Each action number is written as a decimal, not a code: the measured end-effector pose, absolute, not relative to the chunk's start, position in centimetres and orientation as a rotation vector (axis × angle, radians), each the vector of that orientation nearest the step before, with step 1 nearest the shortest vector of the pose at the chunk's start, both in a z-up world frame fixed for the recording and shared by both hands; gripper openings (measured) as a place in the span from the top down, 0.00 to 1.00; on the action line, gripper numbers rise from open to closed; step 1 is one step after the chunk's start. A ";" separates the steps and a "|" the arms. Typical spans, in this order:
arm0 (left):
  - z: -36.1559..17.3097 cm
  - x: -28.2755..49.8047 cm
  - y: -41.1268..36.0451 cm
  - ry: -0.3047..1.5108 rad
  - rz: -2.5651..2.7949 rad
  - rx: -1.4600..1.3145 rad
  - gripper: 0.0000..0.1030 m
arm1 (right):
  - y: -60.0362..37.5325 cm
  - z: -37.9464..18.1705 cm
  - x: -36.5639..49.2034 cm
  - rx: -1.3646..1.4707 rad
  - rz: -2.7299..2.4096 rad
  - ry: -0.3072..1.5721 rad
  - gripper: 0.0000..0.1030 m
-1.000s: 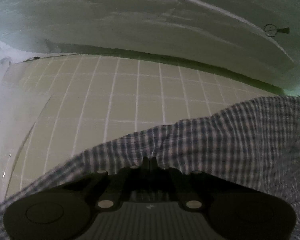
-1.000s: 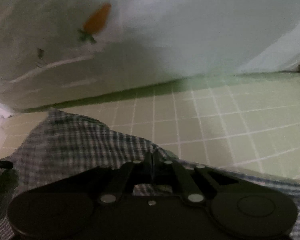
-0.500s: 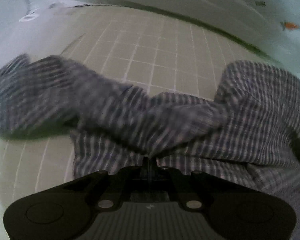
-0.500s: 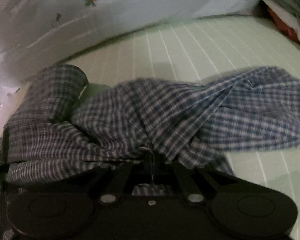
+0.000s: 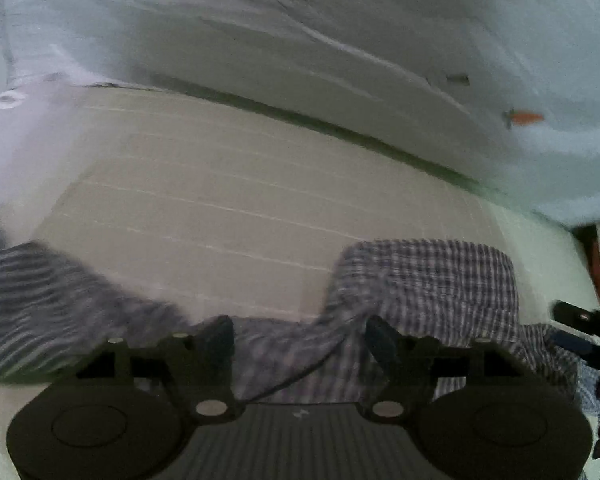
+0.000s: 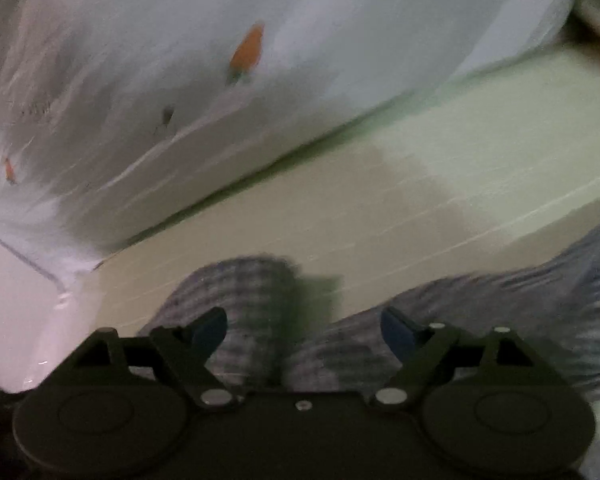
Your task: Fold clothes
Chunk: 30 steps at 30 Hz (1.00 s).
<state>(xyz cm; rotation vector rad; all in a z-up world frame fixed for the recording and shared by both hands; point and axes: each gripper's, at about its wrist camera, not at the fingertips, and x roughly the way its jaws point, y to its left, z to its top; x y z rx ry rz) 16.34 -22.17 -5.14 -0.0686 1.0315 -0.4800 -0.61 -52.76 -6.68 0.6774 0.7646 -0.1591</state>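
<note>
A blue-and-white checked garment (image 5: pixel 428 292) lies crumpled on a pale green grid-lined mat (image 5: pixel 240 184). In the left wrist view my left gripper (image 5: pixel 300 336) hangs over it with its jaws opening; cloth lies below the gap, and neither pad presses on it. One fold spreads to the left (image 5: pixel 40 304). In the right wrist view the same checked garment (image 6: pixel 252 304) bunches under my right gripper (image 6: pixel 304 328), whose jaws are also opening, the blue pads clear of the fabric. The right gripper's tip shows at the far right edge of the left wrist view.
A white sheet with small orange carrot prints (image 6: pixel 248 48) rises behind the mat (image 6: pixel 480 168) in both views. A white edge (image 6: pixel 16 320) stands at the left of the right wrist view. Something red (image 5: pixel 598 264) shows at the right edge.
Both grippers were shut on the checked garment, carrying it over the mat; now both have opened and the cloth lies loose beneath them. Both cameras have swung, blurring the view.
</note>
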 end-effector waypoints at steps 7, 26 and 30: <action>-8.0 20.2 -26.2 1.191 -0.583 -0.164 0.73 | -52.2 -9.6 5.7 0.743 -0.027 0.859 0.93; -9.1 36.9 -42.1 0.914 -0.539 0.131 0.93 | -56.3 -10.0 28.6 0.292 -0.083 0.785 0.94; -10.0 36.8 -42.9 0.933 -0.499 0.152 0.85 | -56.4 -11.1 29.7 0.289 -0.112 0.813 0.89</action>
